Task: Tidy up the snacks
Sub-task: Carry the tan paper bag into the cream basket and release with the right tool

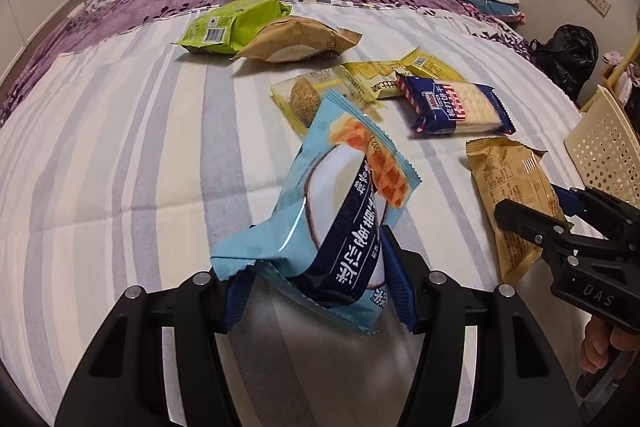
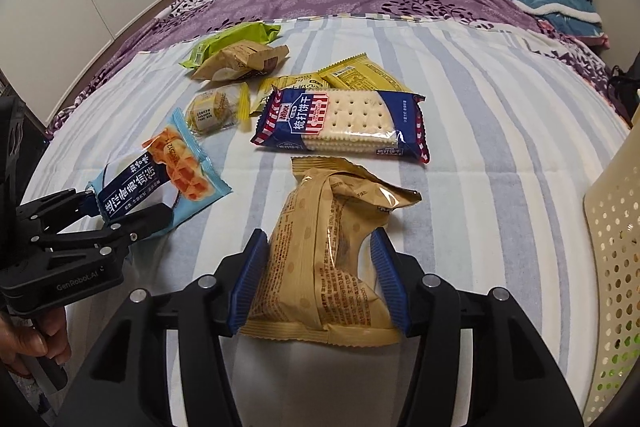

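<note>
**Both grippers loaded, basket waiting at the right**

The striped bedsheet (image 2: 480,99) serves as the sorting surface, with the snacks scattered across its middle. At its right edge stands a cream perforated basket (image 2: 612,267), probably the destination, since both held packets sit on that side of the pile.

The soda cracker pack (image 2: 340,125), navy with red-and-white stripes, lies flat and label-up; its Chinese characters read as soda crackers, over a small logo too blurred to read. Behind it lie yellow packets (image 2: 360,75), a clear-wrapped round cake (image 2: 210,113), a brown bag (image 2: 244,63) and a green bag (image 2: 232,41) showing a barcode.

The right gripper (image 2: 318,283) is clenched on the tan packet (image 2: 324,243), fine print facing up. The left gripper (image 1: 316,291) grasps the light-blue waffle packet (image 1: 340,203), lifted clear of the sheet. Its body reads "GenRobot.AI"; the right one's shows "DAS".
</note>
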A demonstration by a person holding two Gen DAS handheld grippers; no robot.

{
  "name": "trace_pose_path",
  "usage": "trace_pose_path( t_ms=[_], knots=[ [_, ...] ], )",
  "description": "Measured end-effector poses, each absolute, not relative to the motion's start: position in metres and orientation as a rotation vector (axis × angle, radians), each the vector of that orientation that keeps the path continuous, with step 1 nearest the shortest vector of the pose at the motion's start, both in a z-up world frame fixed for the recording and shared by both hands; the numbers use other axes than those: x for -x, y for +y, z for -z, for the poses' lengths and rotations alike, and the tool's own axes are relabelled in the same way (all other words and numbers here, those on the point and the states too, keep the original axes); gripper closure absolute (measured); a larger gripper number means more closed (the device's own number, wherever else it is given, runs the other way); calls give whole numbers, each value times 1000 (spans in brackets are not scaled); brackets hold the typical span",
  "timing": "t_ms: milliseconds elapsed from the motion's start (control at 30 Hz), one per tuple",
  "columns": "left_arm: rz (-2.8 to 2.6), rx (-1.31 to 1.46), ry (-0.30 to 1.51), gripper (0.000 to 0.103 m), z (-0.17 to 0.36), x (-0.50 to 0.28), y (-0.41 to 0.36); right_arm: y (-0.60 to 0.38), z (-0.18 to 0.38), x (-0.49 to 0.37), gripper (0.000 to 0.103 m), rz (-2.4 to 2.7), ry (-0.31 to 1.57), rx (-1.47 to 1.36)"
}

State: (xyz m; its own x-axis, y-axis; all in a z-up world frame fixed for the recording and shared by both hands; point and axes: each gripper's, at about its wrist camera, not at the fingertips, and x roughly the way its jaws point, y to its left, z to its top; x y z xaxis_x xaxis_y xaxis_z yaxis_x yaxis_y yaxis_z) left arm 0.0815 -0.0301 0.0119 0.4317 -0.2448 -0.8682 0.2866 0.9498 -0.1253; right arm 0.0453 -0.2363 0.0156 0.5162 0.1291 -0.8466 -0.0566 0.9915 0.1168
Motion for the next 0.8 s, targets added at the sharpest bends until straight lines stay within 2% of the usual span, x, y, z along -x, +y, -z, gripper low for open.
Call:
trace_pose_path(
  t_ms=[200,333,633,700,767,800],
  knots=[
    [337,-59,1066,43,-11,-85,-36,-240,-18,-42,58,-110,1014,-83],
    [344,-38,1053,47,-15,-80,-35,-240,-27,-36,73,-123,992,-92],
    [353,-31,998,54,-41,-73,-35,-244,-49,-30,74,-134,935,-112],
    [355,-30,993,54,-45,-71,-36,-245,-45,-31,72,-127,955,-126],
    [358,-31,990,54,-48,-69,-36,-246,-38,-34,47,-125,983,-154],
    [359,-31,988,54,-49,-67,-36,-247,-35,-34,44,-118,990,-170]
  ],
)
